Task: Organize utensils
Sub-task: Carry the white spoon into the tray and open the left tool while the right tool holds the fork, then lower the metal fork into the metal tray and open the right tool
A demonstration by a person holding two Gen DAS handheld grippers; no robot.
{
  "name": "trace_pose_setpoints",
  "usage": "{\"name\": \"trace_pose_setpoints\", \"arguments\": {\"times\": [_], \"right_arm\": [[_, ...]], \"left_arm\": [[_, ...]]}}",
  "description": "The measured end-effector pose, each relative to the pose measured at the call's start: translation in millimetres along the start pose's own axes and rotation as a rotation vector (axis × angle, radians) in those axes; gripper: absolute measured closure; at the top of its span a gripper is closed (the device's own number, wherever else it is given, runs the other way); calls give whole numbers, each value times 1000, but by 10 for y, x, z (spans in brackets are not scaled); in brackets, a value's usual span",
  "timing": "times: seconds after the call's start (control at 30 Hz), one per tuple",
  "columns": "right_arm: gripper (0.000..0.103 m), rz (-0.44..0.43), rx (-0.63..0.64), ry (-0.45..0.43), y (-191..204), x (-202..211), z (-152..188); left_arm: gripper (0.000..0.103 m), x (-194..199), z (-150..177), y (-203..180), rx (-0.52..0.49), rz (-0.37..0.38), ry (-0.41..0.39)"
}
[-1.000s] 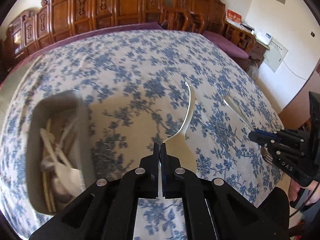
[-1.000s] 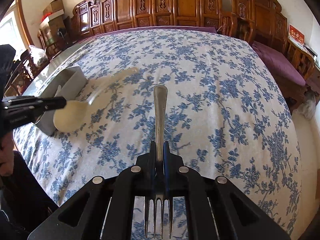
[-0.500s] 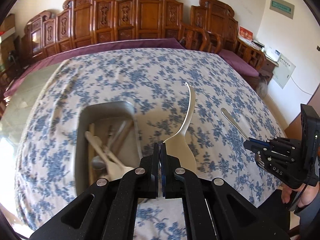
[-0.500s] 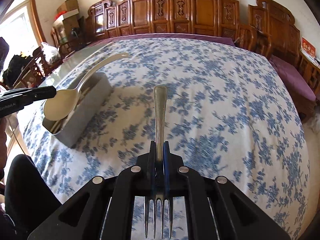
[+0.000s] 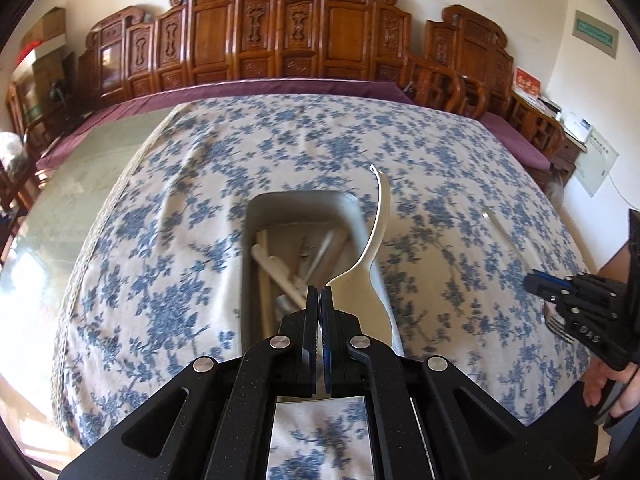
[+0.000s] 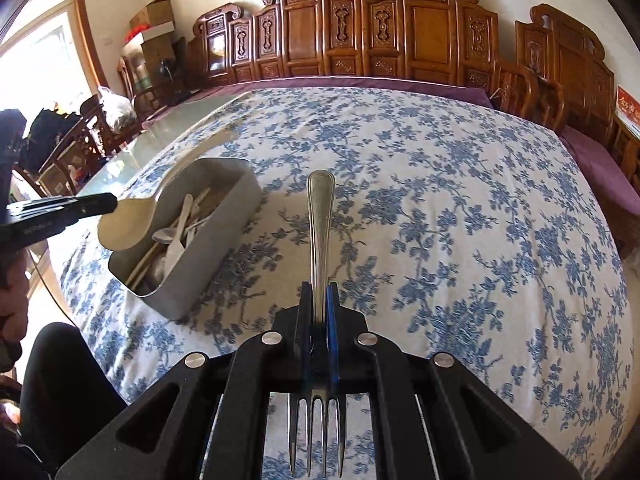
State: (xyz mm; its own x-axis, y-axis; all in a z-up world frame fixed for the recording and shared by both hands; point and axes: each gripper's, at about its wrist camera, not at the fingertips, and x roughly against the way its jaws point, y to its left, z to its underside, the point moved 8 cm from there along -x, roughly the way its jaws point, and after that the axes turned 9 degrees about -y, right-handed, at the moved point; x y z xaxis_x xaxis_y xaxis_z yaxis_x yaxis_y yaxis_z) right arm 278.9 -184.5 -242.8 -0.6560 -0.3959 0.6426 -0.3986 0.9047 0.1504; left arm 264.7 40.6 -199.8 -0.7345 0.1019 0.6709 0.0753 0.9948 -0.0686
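Cream-coloured plastic, a big serving spoon [image 5: 370, 280] sticks out of the left gripper [image 5: 319, 300], whose 2 jaws are pressed together on the edge of its bowl; the long handle curves up and away, hanging over the near right side of the grey metal tray [image 5: 256, 216]. That tray sits on the blue-flowered tablecloth [image 5: 160, 240] and already holds a jumble of pale spoons and wooden sticks [image 6: 176, 232]. From the other side, the spoon's bowl hovers above the tray's near end [image 6: 128, 220]. The right gripper [image 6: 319, 300] is clamped on a steel fork [image 6: 320, 216] at its neck, handle pointing forward over bare cloth, 4 tines poking back under the jaws. It is well right of the tray [image 6: 224, 240]. Carved wooden chairs [image 6: 400, 32] line the far wall
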Motion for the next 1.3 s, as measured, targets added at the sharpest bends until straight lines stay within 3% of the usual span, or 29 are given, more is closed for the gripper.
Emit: {"name": "trace_pose_setpoints", "arguments": {"times": [0.33, 0.77, 1.3], "right_arm": [[95, -16, -10, 14, 103, -101, 41], [95, -44, 0, 19, 241, -160, 1], [95, -134, 52, 4, 957, -352, -334]], "left_arm": [[102, -258, 174, 281, 14, -72, 47], [102, -480, 290, 196, 15, -52, 123], [102, 8, 73, 492, 1, -46, 47]]}}
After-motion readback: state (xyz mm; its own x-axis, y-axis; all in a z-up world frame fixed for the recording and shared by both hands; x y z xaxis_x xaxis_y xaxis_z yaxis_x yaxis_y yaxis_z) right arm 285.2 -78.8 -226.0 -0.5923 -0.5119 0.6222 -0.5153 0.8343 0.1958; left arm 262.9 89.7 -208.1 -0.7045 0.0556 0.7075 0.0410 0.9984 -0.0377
